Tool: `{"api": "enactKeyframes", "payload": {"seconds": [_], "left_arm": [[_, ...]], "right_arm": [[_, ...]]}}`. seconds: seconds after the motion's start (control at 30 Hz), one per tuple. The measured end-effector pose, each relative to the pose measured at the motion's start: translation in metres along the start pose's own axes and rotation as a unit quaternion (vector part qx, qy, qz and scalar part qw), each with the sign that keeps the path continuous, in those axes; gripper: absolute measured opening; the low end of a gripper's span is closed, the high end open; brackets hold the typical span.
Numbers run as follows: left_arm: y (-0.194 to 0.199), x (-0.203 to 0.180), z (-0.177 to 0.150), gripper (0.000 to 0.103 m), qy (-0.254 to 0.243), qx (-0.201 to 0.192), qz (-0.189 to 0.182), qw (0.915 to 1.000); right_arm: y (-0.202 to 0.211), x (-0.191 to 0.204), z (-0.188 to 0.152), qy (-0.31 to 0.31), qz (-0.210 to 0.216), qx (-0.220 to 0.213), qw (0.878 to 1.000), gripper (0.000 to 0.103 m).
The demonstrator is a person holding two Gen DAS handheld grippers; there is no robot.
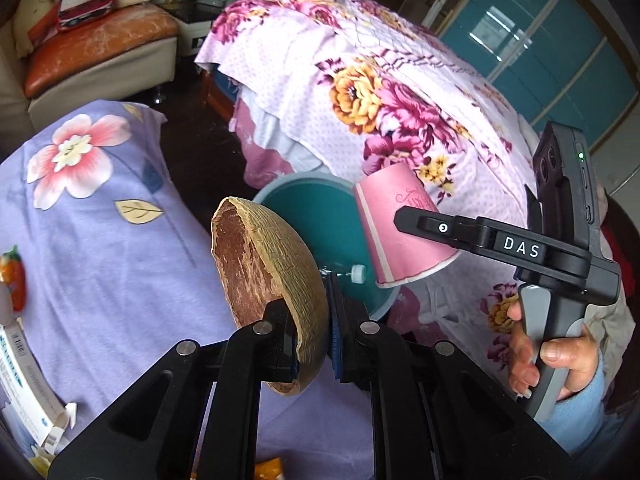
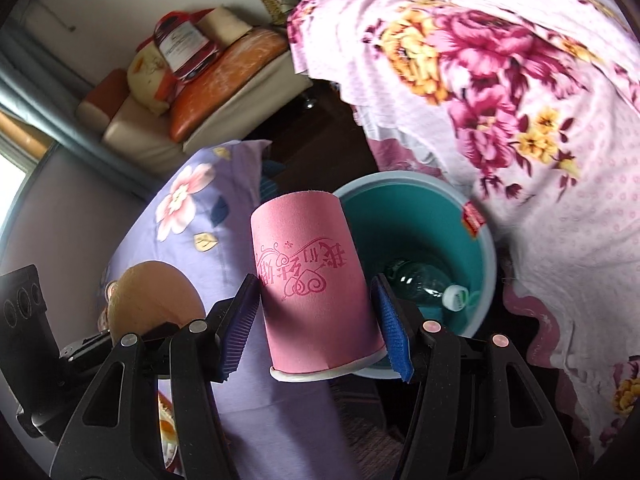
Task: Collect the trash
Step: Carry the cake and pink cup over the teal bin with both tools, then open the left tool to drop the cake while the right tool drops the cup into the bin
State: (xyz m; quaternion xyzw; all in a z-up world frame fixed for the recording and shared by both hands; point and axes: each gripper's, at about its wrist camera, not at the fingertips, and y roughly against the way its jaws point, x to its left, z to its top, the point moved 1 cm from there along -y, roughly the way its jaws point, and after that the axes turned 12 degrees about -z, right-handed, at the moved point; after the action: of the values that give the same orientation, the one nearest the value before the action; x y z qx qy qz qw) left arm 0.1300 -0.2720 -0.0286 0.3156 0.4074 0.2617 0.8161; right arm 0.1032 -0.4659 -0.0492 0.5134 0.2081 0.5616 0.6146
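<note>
My left gripper (image 1: 312,336) is shut on a curved melon rind (image 1: 264,264), tan outside and reddish brown inside, held just in front of a teal bin (image 1: 316,208). My right gripper (image 2: 316,320) is shut on an upside-down pink paper cup (image 2: 308,288) with magenta lettering, held over the near rim of the bin (image 2: 486,280). The cup (image 1: 400,224) and right gripper (image 1: 416,220) also show in the left wrist view, above the bin's right side. A clear plastic bottle (image 2: 424,284) with a white cap lies inside the bin. The rind (image 2: 156,300) appears at lower left in the right wrist view.
A lilac flowered cloth (image 1: 100,220) covers the surface on the left, bearing a white and blue carton (image 1: 24,392) and an orange item (image 1: 14,280). A pink flowered cover (image 1: 380,92) hangs behind and right of the bin. A sofa (image 1: 100,40) stands at the back.
</note>
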Motion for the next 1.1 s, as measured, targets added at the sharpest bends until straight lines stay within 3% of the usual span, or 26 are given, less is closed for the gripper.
{"api": "enactKeyframes", "payload": {"seconds": [0.33, 0.7, 0.77, 0.9, 1.1], "left_arm": [[-0.053, -0.022, 0.012, 0.012, -0.019, 0.043, -0.002, 0.9989], [-0.1, -0.018, 0.017, 0.013, -0.005, 0.079, -0.008, 0.9969], [-0.105, -0.015, 0.017, 0.018, 0.003, 0.084, -0.007, 0.9965], [-0.102, -0.009, 0.015, 0.051, 0.009, 0.074, 0.0, 0.9972], [-0.09, -0.001, 0.012, 0.061, 0.027, 0.064, -0.006, 0.9976]], "right_arm": [[-0.009, -0.036, 0.004, -0.03, -0.007, 0.002, 1.0, 0.055], [-0.014, -0.06, 0.008, -0.048, -0.026, 0.003, 0.999, 0.055], [-0.015, -0.062, 0.008, -0.048, -0.028, 0.004, 0.998, 0.055], [-0.019, -0.064, 0.009, -0.05, -0.031, 0.009, 0.998, 0.055], [-0.026, -0.058, 0.01, -0.048, -0.032, 0.015, 0.998, 0.055]]}}
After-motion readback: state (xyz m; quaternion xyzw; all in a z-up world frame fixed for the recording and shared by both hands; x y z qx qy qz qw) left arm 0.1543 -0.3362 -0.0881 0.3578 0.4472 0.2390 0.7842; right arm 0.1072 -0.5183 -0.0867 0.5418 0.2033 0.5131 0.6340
